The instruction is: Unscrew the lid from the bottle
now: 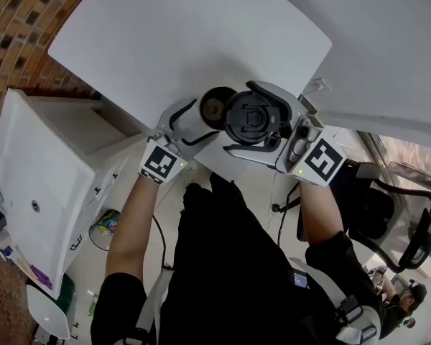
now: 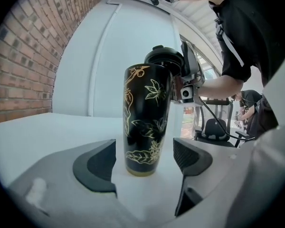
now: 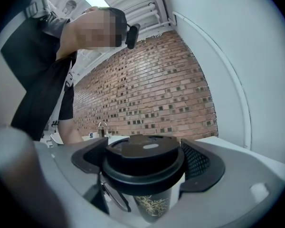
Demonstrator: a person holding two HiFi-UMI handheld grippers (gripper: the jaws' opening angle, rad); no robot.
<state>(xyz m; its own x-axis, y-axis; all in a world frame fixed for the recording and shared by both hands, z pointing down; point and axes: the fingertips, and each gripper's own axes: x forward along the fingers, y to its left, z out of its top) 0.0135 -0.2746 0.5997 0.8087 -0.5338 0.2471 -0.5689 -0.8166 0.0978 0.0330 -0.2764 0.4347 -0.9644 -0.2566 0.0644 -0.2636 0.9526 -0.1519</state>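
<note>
Clamping lid (image 1: 251, 117), right gripper (image 1: 253, 119) level

In the right gripper view the lid (image 3: 143, 163) hides most of the bottle (image 3: 153, 205), and the bottom edge cuts off its base. In the left gripper view the bottle covers the lid's lower part.

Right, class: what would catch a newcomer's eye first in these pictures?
A black bottle with gold leaf drawings stands on the white table, between the jaws of the open left gripper. Beside its open top, the right gripper holds the black lid.
</note>
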